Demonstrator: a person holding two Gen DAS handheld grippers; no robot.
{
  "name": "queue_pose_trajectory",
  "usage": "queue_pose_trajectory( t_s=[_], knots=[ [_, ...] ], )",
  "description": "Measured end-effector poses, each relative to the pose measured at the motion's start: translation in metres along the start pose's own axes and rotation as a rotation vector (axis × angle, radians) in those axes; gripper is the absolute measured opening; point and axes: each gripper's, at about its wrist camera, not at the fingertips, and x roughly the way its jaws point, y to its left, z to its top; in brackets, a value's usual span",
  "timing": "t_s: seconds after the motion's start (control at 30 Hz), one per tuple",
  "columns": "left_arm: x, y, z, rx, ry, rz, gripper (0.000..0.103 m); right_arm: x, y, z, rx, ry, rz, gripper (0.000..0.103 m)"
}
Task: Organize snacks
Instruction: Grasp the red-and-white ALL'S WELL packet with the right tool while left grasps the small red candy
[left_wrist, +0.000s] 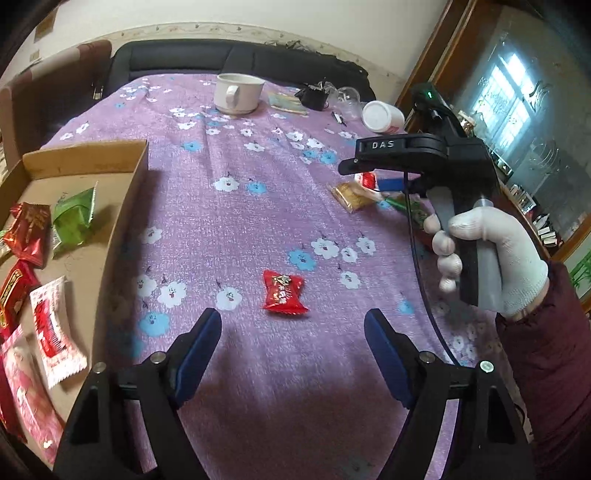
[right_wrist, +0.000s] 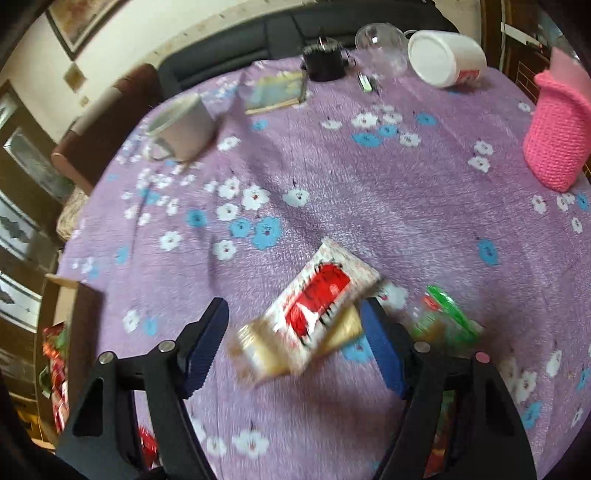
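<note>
Lying alone on the purple flowered counter (left_wrist: 258, 229), a red candy (left_wrist: 284, 291) sits just ahead of the left gripper (left_wrist: 293, 332), at about 12 o'clock from its jaws, which are spread wide and hold nothing. At 9 o'clock from this candy stands the cardboard box (left_wrist: 122, 206), and several snacks are already inside it: a green packet (left_wrist: 74, 218), red wrappers and pink-white sachets. So I judge that a good part of the sorting is done. At 2 o'clock from the candy, near the counter edge, a small pile is left. In the right wrist view this pile is a white-and-red sachet (right_wrist: 317, 306) resting on a golden packet (right_wrist: 266, 354), with a green wrapper (right_wrist: 447, 317) beside it at 3 o'clock. The right gripper (right_wrist: 295, 343) hovers over the pile with its jaws spread on both sides of the sachet, not yet pinching it; the picture is blurred there, so whether they touch it I cannot tell. What is left, as far as I see, is the red candy and these three pieces. A white mug (left_wrist: 238, 92) and a white jar (left_wrist: 382, 116) stand at the far side, well apart.
</note>
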Motion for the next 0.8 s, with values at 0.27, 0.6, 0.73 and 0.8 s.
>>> queue_pose_trajectory(
  t_s=[0.27, 0.6, 0.73, 0.8],
  knots=[
    [0.020, 0.000, 0.002, 0.004, 0.056, -0.001, 0.073, -0.021, 0.002, -0.010, -0.094, -0.095, -0.001, 0.031],
    [0.040, -0.021, 0.014, 0.125, 0.043, 0.123, 0.042, -0.096, -0.020, -0.043, -0.058, -0.182, 0.226, 0.031],
    [0.039, -0.031, 0.003, 0.214, 0.022, 0.149, 0.023, -0.109, -0.026, -0.061, -0.060, -0.175, 0.265, 0.031],
    [0.036, -0.030, 0.001, 0.204, 0.024, 0.135, 0.022, -0.111, -0.027, -0.067, -0.060, -0.170, 0.275, 0.031]
  ],
)
